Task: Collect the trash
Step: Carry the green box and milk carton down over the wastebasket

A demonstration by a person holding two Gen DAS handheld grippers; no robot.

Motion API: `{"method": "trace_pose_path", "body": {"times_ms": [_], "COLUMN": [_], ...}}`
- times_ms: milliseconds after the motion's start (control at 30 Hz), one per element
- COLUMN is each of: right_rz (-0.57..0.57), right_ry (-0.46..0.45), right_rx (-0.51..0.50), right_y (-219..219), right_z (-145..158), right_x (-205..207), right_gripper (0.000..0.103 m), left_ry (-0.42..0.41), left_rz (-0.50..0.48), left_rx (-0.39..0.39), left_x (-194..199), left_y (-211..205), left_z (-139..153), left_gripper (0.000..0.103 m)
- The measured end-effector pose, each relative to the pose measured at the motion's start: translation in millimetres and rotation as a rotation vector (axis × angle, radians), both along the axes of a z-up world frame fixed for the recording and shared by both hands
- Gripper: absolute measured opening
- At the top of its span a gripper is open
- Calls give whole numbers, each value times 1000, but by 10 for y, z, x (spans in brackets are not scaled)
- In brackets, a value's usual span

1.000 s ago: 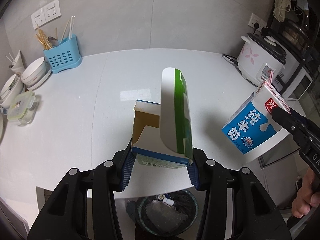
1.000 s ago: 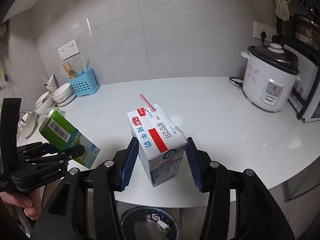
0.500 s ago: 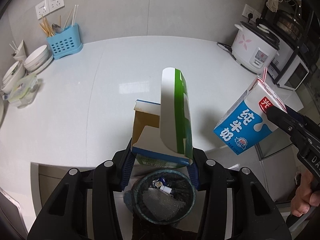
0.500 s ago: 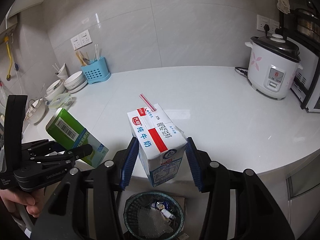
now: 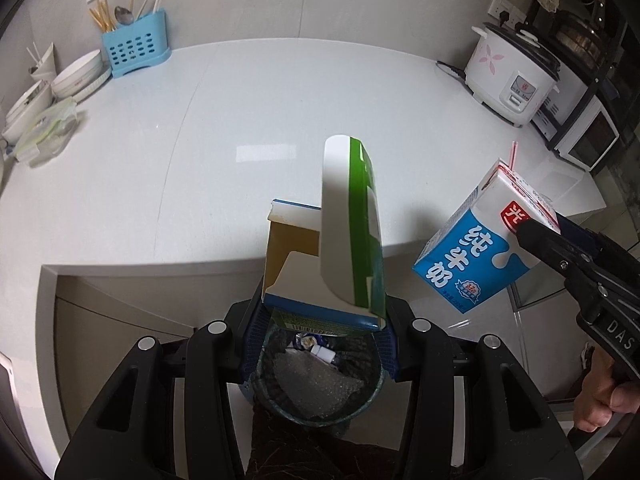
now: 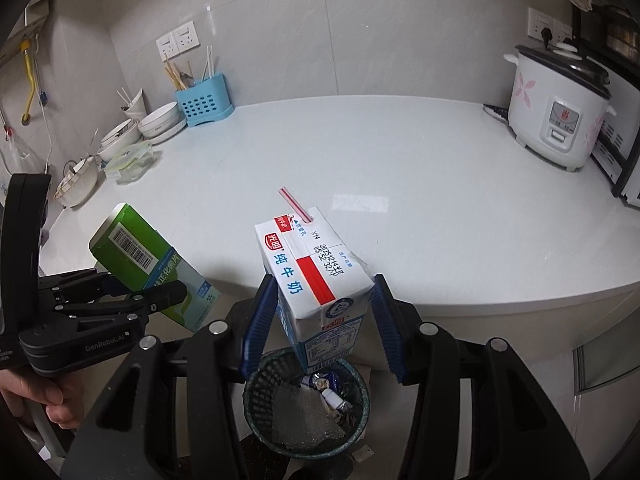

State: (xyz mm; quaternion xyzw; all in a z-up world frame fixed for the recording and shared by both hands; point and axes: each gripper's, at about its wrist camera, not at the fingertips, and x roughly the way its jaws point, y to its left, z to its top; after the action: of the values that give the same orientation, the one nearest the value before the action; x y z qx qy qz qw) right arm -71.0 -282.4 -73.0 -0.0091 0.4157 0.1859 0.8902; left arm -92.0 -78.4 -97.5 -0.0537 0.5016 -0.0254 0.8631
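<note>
We are holding the green box (image 5: 348,232) clamped in the left gripper (image 5: 318,344) and the milk carton (image 6: 316,280) pinched in the right gripper (image 6: 320,320), both over the trash bin (image 6: 306,408). We are judging it best to center each above the rim before opening the jaws, releasing one at a time.

**Kitchen counter: standing items**

White countertop (image 6: 420,184), glossy, backed by a grey tiled wall (image 6: 320,32).

Left rear: blue perforated utensil holder (image 6: 202,100) with chopsticks, straws and a spoon, standing under a double wall socket (image 6: 178,43). Just beside it, stacked white bowls (image 6: 162,122); behind them a white cup (image 6: 135,106) holding straws. Nearer the counter edge, a clear lidded food container with green clips (image 6: 130,160) and another bowl (image 6: 78,184).

Right rear: white rice cooker with pink flower print (image 6: 558,104), dark lid, cord plugged into a wall socket (image 6: 546,26). Beside it, a white microwave on a black rack (image 5: 588,136).
</note>
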Motion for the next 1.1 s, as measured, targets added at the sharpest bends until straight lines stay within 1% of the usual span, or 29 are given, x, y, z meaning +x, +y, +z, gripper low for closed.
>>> {"method": "trace_pose_path", "body": {"times_ms": [300, 467, 533, 833, 1100], "right_rz": [13, 12, 13, 19, 12], "right_ry": [53, 86, 96, 149, 180], "right_rx": [-10, -15, -21, -29, -40], "right_y": [55, 83, 105, 213, 271], "right_z": [-350, -553, -624, -964, -1169], "right_x": [-73, -103, -114, -121, -118], "right_gripper": [46, 46, 46, 46, 46], "left_ry": [37, 45, 61, 127, 169], "left_rz": [6, -1, -2, 6, -5], "left_rx": [-12, -10, -2, -4, 17], "left_x": [-203, -270, -297, -341, -338], "left_y": [14, 16, 26, 77, 64], "left_z": [-388, -587, -698, -1134, -1403], "left_gripper": [45, 45, 45, 45, 45]}}
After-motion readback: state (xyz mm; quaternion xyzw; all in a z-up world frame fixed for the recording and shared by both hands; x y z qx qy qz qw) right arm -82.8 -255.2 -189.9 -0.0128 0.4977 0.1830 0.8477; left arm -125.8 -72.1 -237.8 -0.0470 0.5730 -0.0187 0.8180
